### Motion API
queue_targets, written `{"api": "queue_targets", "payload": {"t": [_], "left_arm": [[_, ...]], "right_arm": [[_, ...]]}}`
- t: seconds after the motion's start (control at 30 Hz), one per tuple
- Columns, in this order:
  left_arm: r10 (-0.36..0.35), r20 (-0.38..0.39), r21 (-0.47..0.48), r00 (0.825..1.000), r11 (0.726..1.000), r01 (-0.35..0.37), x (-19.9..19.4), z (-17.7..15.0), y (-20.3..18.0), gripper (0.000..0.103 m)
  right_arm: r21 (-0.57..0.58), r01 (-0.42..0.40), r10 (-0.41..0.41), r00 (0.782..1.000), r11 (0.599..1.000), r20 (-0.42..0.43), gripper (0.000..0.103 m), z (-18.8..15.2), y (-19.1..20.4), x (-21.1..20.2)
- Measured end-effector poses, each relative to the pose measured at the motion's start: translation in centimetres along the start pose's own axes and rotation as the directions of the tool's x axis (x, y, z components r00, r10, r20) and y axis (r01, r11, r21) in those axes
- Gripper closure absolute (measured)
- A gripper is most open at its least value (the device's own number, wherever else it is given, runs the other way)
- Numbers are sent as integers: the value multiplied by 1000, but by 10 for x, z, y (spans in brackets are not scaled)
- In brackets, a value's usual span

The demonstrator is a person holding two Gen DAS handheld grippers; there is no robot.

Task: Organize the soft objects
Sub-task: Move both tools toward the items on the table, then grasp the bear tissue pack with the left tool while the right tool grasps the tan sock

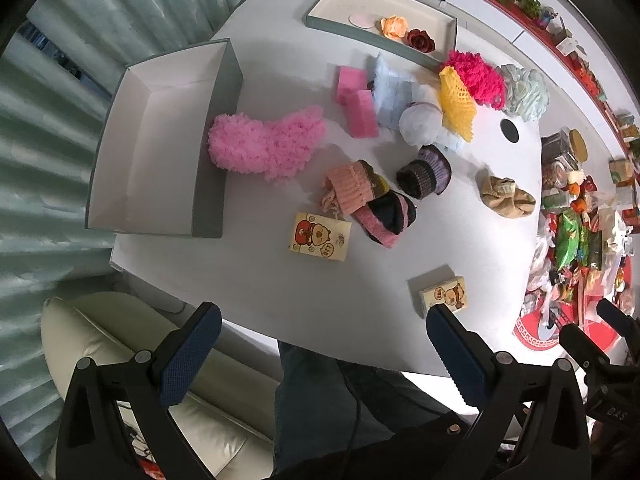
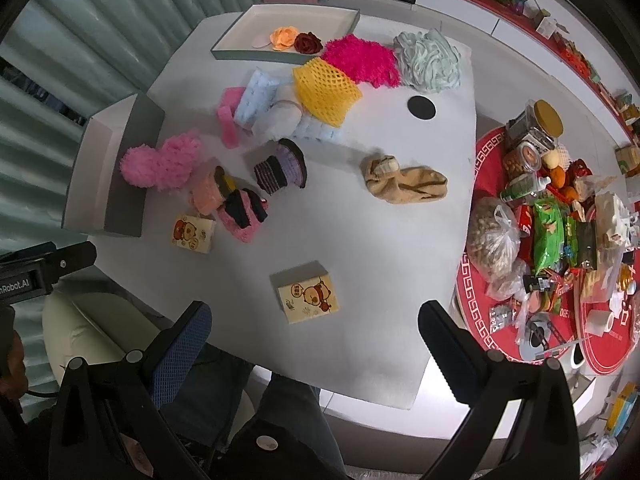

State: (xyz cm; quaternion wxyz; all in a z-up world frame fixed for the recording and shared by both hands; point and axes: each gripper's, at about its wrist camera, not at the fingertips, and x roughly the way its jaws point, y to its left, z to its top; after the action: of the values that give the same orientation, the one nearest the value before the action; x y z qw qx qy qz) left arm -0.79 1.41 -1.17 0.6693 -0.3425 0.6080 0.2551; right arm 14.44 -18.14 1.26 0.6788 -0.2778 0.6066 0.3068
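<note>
Ahead of the left tongs and to their left, a fluffy pink sock (image 1: 267, 145) lies flat, its cuff touching the wall of the open grey box (image 1: 208, 184). Straight ahead, rolled pink-and-black socks (image 1: 372, 204) sit bunched together beside a striped purple roll (image 1: 425, 172). Farther off lie pink sponges (image 1: 357, 101), a yellow foam net (image 1: 457, 104) and a magenta fuzzy cloth (image 1: 476, 76). Ahead of the right tongs a crumpled tan sock (image 2: 404, 184) lies alone.
</note>
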Motion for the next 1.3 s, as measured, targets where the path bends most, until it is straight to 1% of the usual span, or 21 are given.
{"api": "queue_targets", "payload": {"t": [0.07,0.17,0.2,0.27,0.37,0.5,0.63,0.77,0.8,0.97,1.03,1.13,1.23,1.3], "left_arm": [[12,4,1,1000,1000,-12,3,0,0,0],[25,-16,1,1000,1000,-25,9,-1,1,0],[26,-13,2,1000,1000,-26,10,-1,2,0],[35,-34,1,999,999,-35,14,-1,3,0],[39,-45,-4,998,999,-39,20,0,6,0],[40,-37,-13,999,999,-40,32,5,10,0],[64,-45,6,997,998,-63,59,12,6,0],[60,-73,37,996,998,-58,91,15,0,0],[66,-93,37,993,997,-63,96,13,-2,0],[74,-131,7,989,997,-73,133,14,-2,0],[80,-124,1,989,997,-80,145,16,-2,0],[110,-112,14,988,994,-109,157,21,-4,0],[140,-91,40,986,990,-137,172,27,-6,0],[145,-84,44,986,989,-142,180,30,-7,0]], "right_arm": [[5,-5,5,1000,1000,-13,0,-2,-2,3],[14,-3,4,1000,1000,-29,0,-4,-4,9],[15,1,-1,1000,1000,-20,0,-5,-5,12],[20,-2,3,999,1000,-38,0,-6,-7,17],[27,18,-16,999,999,-51,0,-9,-9,23],[29,19,-17,998,999,-62,0,-12,-11,31],[40,6,-2,996,999,-88,0,-13,-15,45],[49,14,-10,996,999,-93,0,-15,-18,57],[52,18,-13,995,998,-97,0,-15,-19,61],[83,18,-9,993,996,-115,0,-16,-27,79],[96,24,-13,993,995,-113,0,-16,-31,86],[122,15,-2,995,992,-104,0,-14,-37,97],[150,13,0,996,989,-87,0,-7,-46,111],[164,15,-2,997,986,-80,0,0,-51,119]]}}
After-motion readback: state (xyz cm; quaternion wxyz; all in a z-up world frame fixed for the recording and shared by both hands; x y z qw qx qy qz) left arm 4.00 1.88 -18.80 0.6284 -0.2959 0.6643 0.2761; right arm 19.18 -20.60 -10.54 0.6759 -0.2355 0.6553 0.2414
